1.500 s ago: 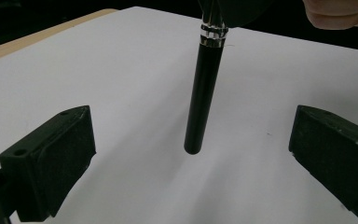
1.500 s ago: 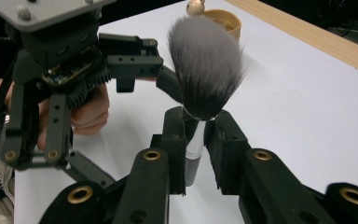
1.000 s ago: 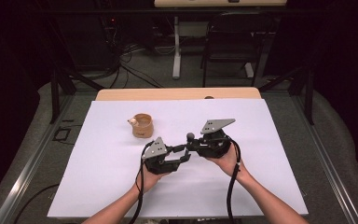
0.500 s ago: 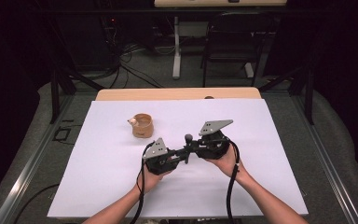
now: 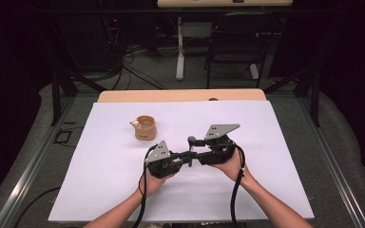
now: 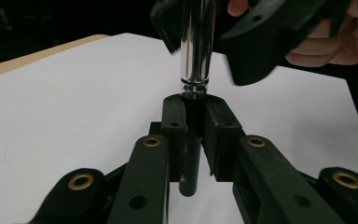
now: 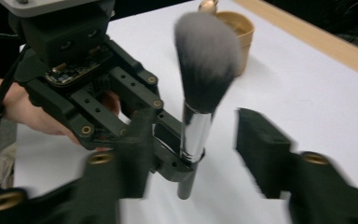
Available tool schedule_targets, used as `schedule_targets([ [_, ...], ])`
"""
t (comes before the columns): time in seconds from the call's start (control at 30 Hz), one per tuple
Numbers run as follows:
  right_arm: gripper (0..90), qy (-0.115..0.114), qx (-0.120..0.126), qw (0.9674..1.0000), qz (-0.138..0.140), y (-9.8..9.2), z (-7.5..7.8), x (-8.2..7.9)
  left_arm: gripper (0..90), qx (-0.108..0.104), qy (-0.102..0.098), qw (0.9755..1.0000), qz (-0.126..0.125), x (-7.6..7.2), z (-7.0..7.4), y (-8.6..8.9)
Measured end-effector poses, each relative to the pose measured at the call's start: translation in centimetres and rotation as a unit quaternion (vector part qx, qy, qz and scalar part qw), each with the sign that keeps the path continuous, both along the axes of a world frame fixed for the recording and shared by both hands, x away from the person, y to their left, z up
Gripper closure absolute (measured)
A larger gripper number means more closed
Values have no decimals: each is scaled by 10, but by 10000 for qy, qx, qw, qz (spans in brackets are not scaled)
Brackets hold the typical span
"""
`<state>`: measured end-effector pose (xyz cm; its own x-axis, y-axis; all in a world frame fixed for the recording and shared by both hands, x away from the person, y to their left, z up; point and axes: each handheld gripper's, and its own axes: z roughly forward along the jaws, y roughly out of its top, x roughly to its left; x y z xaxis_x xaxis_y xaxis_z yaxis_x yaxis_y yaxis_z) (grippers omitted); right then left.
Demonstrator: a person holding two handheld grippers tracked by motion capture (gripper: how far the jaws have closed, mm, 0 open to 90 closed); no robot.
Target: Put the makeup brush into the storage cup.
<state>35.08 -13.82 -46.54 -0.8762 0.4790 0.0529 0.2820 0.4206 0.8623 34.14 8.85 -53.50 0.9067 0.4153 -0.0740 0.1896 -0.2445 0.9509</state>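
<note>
A makeup brush (image 7: 206, 46) with a dark fluffy head, a chrome ferrule and a black handle stands upright over the white table cover. My left gripper (image 6: 193, 112) is shut on its black handle just below the ferrule (image 6: 195, 51). In the high view the left gripper (image 5: 184, 156) and the right gripper (image 5: 197, 155) meet nose to nose at the brush (image 5: 190, 141) near the table's middle. My right gripper (image 7: 198, 140) has just been opening. Its blurred jaws stand apart on either side of the ferrule, with the pads off it.
A tan round cup (image 5: 145, 128) stands on the white cover (image 5: 100, 185) behind and left of the grippers, with a small pale object (image 5: 134, 123) at its rim. The wooden table edge (image 5: 180, 95) runs along the far side.
The left jaws have closed on the brush handle. The right jaws have spread apart off the brush. Both hands stay in place and the brush stays upright.
</note>
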Motion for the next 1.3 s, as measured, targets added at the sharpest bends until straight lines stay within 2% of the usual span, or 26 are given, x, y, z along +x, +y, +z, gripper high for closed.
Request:
schedule_targets([
  [0.17,171,-72,26,9999,-77,-8,-3,-3,795,23,-13,10000,84,1,-1,6],
  [0.33,91,-175,107,9997,-125,-21,-6,-10,795,12,-62,9999,145,2,0,9],
  [0.5,64,-343,209,9989,-230,-33,-5,-15,795,-9,-75,9998,181,2,2,12],
  [0.53,59,-407,244,9984,-321,-38,-4,-17,795,-14,-115,9995,304,1,3,14],
  [0.57,56,-426,237,9982,-353,-40,-3,-18,795,-32,-124,9994,325,0,3,14],
  [0.6,48,-440,207,9980,-396,-42,-3,-19,795,-42,-103,9997,221,1,4,16],
  [0.7,36,-516,228,9972,-488,-49,-3,-23,795,-68,-166,9992,358,-1,7,18],
  [0.77,29,-559,269,9966,-542,-53,-4,-26,795,-105,-160,9994,295,-1,7,19],
  [0.8,12,-593,253,9963,-567,-56,-5,-28,794,-98,-192,9989,413,-2,8,21],
  [0.83,8,-605,259,9961,-584,-58,-6,-30,795,-129,-181,9991,349,0,9,23],
  [0.9,1,-642,300,9956,-616,-61,-7,-32,795,-126,-185,9990,381,0,9,24],
  [0.97,0,-762,395,9939,-689,-68,-10,-36,795,-154,-202,9988,415,0,11,27],
  [1.0,0,-797,414,9934,-717,-71,-10,-38,795,-139,-250,9983,510,0,12,28],
  [1.1,0,-973,534,9905,-808,-80,-12,-42,795,-169,-248,9985,468,0,14,30],
  [1.2,0,-1104,622,9878,-908,-87,-14,-43,795,-210,-283,9979,542,2,16,35],
  [1.23,0,-1148,640,9868,-943,-89,-15,-43,795,-196,-297,9973,635,1,16,35],
  [1.3,0,-1191,706,9854,-986,-92,-17,-44,795,-182,-293,9977,591,2,18,38],
])
